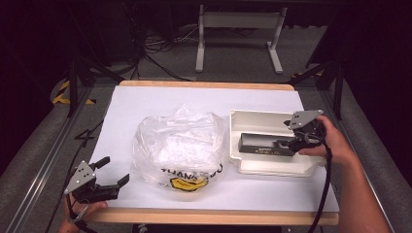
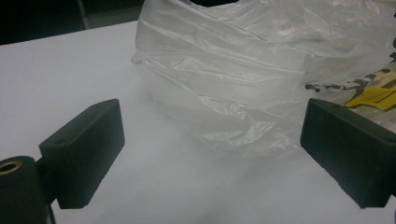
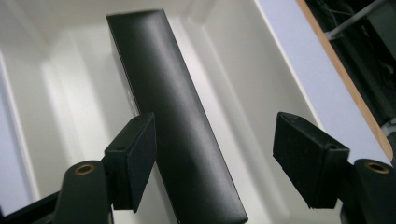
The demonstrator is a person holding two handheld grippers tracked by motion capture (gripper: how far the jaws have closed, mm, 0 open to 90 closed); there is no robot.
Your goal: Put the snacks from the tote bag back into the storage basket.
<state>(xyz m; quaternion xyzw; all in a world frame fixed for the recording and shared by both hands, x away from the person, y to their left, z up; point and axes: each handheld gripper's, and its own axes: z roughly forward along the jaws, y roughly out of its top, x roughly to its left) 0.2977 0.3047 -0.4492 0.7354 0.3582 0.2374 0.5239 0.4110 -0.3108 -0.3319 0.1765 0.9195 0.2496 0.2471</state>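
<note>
One long black box lies in the white tray at the bench's right, its long axis running straight away between the right gripper's jaws. They stand apart: one pad alongside it, the other clear, nothing clamped.

We see a desk with a white top and pale wooden edge standing on grey carpet. Beyond it, a white table frame and loose cables sit in dim, dark surroundings.
</note>
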